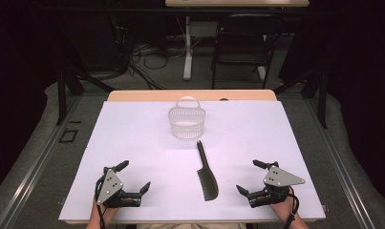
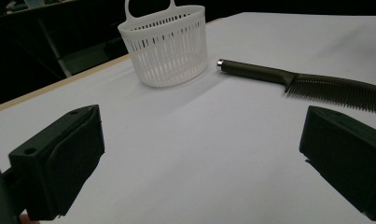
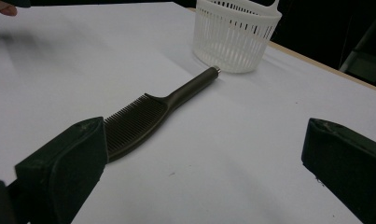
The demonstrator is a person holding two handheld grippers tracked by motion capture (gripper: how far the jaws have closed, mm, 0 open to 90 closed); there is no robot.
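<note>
1. High view: two grippers held low at the near edge of one white table [image 1: 133, 138], one in each hand. Left gripper [image 1: 133, 176] with jaws spread wide, nothing between them. Right gripper [image 1: 251, 177] likewise spread wide and empty. One dark comb [image 1: 207, 174] flat on the table between the two grippers, nearer the right one, apart from both, handle pointing away. One white slotted basket [image 1: 187, 122] upright beyond the comb's handle tip, well ahead of both grippers.

2. Left gripper view: two black jaws far apart at the bottom corners, gripping nothing, bare table between them. One comb [image 2: 311, 81] ahead and to the right, teeth just beyond the right jaw. One basket [image 2: 167, 46] ahead, slightly left of centre, just beside the handle's metal-capped end.

3. Right gripper view: two black jaws wide apart, empty. One comb [image 3: 153, 114] ahead on the left, toothed end partly behind the left jaw; touching or not, cannot tell. One basket [image 3: 234, 35] farther ahead, close to the handle tip.
</note>
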